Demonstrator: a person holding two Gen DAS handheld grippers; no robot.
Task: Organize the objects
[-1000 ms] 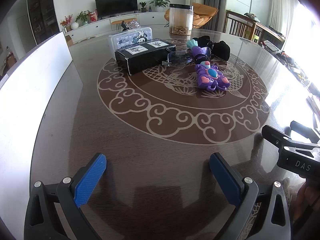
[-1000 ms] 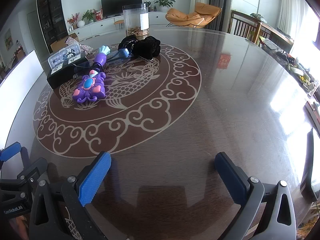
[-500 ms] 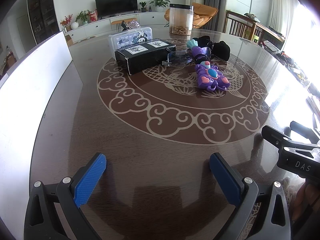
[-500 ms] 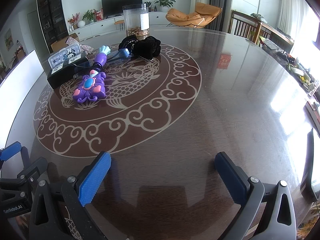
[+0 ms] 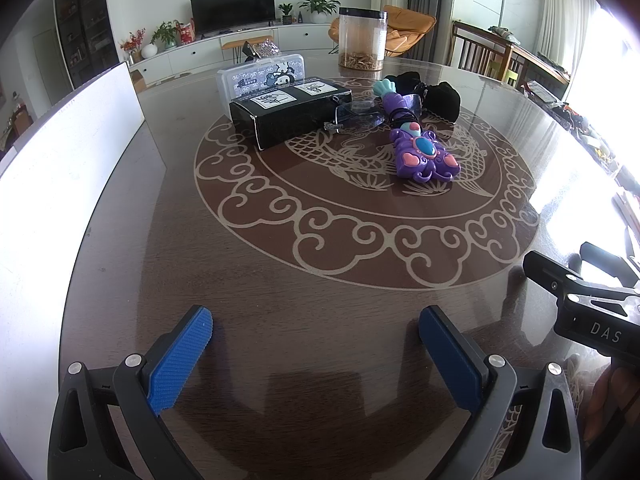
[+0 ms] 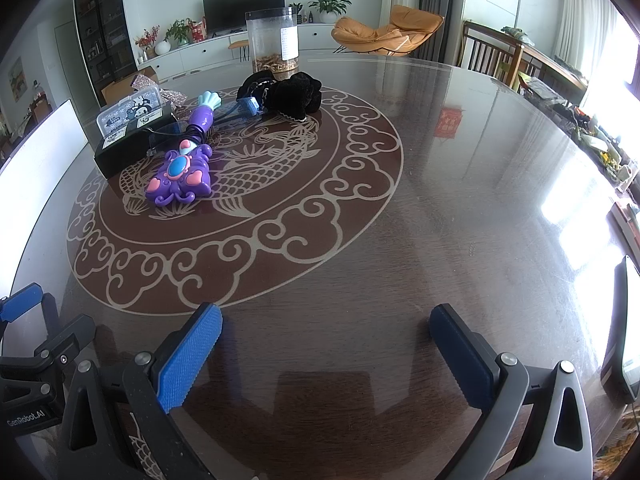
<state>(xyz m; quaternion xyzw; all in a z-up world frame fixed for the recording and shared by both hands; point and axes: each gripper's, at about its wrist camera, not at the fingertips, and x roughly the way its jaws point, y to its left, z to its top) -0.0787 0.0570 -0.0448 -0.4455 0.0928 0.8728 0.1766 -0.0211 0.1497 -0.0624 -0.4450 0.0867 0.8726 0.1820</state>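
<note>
A cluster of objects lies far across the round dark table (image 5: 320, 320): a purple toy wand (image 5: 420, 152) (image 6: 180, 176), a black box with white labels (image 5: 288, 114) (image 6: 128, 144), a clear printed case (image 5: 262, 74) (image 6: 130, 110) behind it, clear glasses (image 5: 356, 114), and a black fabric bundle (image 5: 432, 94) (image 6: 288, 92). My left gripper (image 5: 316, 344) stands open near the front edge, nothing between its blue pads. My right gripper (image 6: 326, 344) is likewise open and empty. Each gripper shows at the edge of the other's view.
A tall clear jar (image 5: 362, 42) (image 6: 274, 44) stands at the table's far side. A white board (image 5: 60, 184) rises along the left edge. A dark device (image 6: 624, 328) lies at the right rim. Chairs and a TV cabinet stand beyond.
</note>
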